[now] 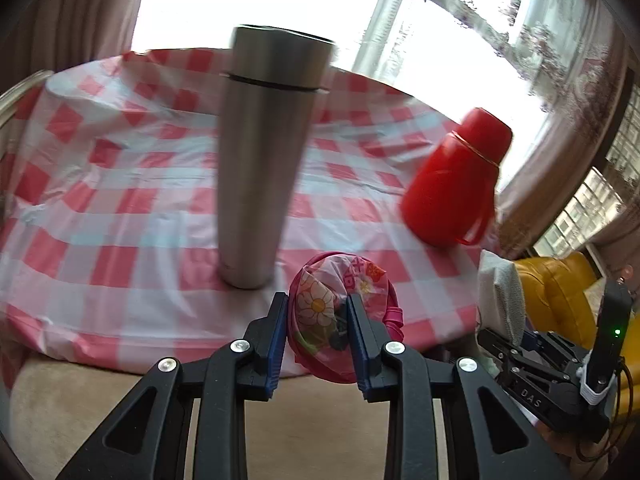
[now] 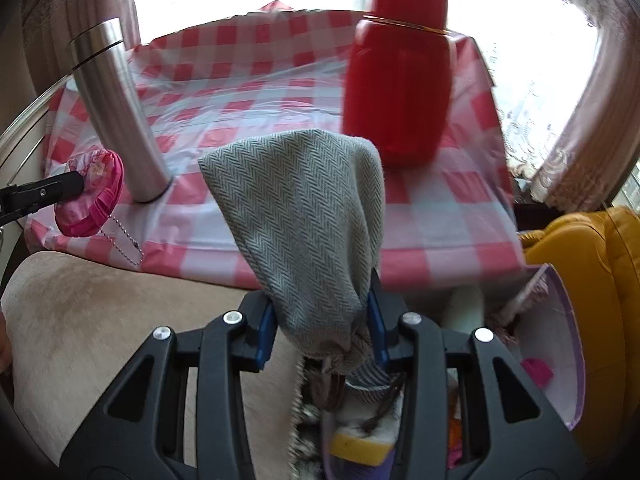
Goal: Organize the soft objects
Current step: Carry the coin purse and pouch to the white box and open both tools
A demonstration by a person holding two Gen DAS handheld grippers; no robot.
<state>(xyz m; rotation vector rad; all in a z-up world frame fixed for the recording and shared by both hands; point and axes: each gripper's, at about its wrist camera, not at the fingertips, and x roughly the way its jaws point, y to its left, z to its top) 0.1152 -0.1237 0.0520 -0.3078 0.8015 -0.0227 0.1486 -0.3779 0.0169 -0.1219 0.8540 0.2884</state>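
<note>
A: Start at the claws. What has each got?

B: The left gripper [image 1: 318,320] is closed down on a pink floral pouch [image 1: 340,312], low centre of the left wrist view — the blue pads pinch its soft middle, and a bead chain [image 2: 124,244] dangles from it at the left edge of the right wrist view. The right gripper [image 2: 322,320] is clamped on a grey herringbone cloth [image 2: 300,208], which stands up bunched above the jaws in mid-frame.

A: And around them?

B: Beyond both sits a table under a red-checked cloth [image 1: 120,184], with a steel flask [image 1: 264,152] upright and a red bottle [image 2: 400,80] upright, well apart. Below the right gripper, at the lower right, an open lilac-rimmed bin [image 2: 572,344] holds other soft things.

A: So how should the step go?

B: I'd judge both items are in carry. Keep each grip steady, mind the flask beside the pouch — it looks tippy — and let the cloth's loose tail clear the bin's rim before releasing.
</note>
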